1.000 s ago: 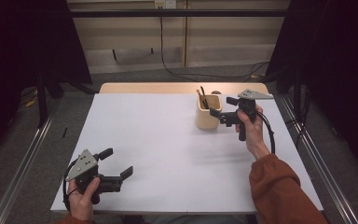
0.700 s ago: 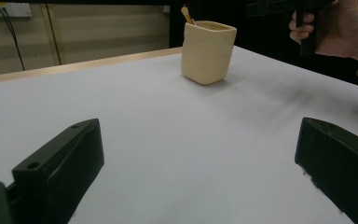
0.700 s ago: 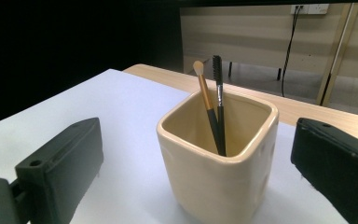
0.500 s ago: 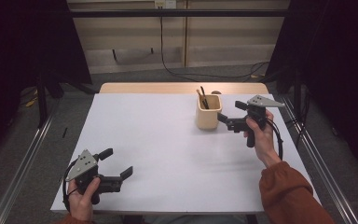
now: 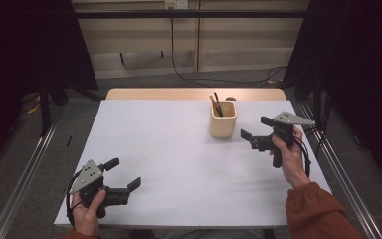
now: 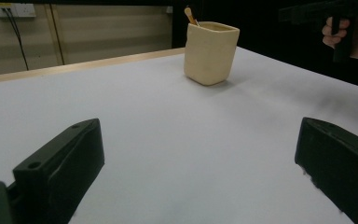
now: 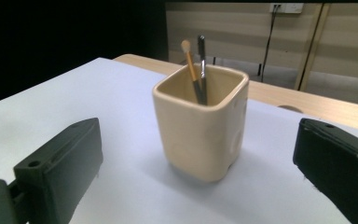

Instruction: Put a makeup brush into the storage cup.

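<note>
Right gripper (image 5: 255, 131) wide open, empty, at cup's (image 5: 223, 120) three o'clock, seemingly aimed to grasp; left gripper (image 5: 124, 174) open, empty, idle at bench's (image 5: 179, 149) seven o'clock.

— What colours ahead of the right gripper (image 5: 256, 130)?

— A plain cream cup (image 7: 201, 126), no pattern. In it stand a tan-handled brush (image 7: 190, 64) with a pale tip and a black pen (image 7: 202, 60) with a silvery band.

— And the gripper itself?

— Black jaws, grey plate on top. The left gripper (image 5: 125, 173) is the same.

— Beneath them?

— A white table (image 5: 169, 149) with a light wood edge beyond the cup. The sleeve (image 5: 318, 211) behind the right gripper is rust orange.
</note>
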### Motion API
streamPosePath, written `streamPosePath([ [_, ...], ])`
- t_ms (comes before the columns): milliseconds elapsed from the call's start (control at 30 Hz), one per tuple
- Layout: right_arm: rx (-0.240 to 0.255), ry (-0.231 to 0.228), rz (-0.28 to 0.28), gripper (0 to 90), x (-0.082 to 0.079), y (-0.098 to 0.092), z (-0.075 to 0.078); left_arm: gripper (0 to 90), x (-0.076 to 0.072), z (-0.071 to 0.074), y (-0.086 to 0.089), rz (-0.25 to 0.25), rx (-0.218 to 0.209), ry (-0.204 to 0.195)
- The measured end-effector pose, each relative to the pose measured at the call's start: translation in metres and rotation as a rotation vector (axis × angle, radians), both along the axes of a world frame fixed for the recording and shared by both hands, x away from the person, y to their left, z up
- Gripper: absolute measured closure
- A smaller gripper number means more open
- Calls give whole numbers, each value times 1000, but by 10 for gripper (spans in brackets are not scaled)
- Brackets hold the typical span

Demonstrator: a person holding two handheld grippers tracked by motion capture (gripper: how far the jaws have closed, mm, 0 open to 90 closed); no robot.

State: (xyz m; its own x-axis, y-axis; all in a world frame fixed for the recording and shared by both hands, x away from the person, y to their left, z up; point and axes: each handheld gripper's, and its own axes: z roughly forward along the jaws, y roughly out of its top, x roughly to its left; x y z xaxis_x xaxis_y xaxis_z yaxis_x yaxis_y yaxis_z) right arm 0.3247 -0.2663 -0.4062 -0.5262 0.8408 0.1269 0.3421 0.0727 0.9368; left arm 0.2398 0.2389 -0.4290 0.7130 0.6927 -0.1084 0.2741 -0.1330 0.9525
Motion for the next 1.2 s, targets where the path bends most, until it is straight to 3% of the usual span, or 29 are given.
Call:
streamPosePath([
  [267,-7,10,-3,9,-21,-6,-4,13,-1,0,0,2,-3,-3],
  [367,2,-9,-13,12,-29,-10,-1,13,-1,0,0,1,-5,-3],
  [800,1,-14,-18,14,-66,-19,-11,13,-4,1,0,9,-1,0],
  [1067,-2,6,-33,19,-86,-26,-16,13,-6,0,2,18,-4,5],
  [1200,9,-19,-57,19,-98,-34,-12,13,-6,0,2,18,-3,5],
])
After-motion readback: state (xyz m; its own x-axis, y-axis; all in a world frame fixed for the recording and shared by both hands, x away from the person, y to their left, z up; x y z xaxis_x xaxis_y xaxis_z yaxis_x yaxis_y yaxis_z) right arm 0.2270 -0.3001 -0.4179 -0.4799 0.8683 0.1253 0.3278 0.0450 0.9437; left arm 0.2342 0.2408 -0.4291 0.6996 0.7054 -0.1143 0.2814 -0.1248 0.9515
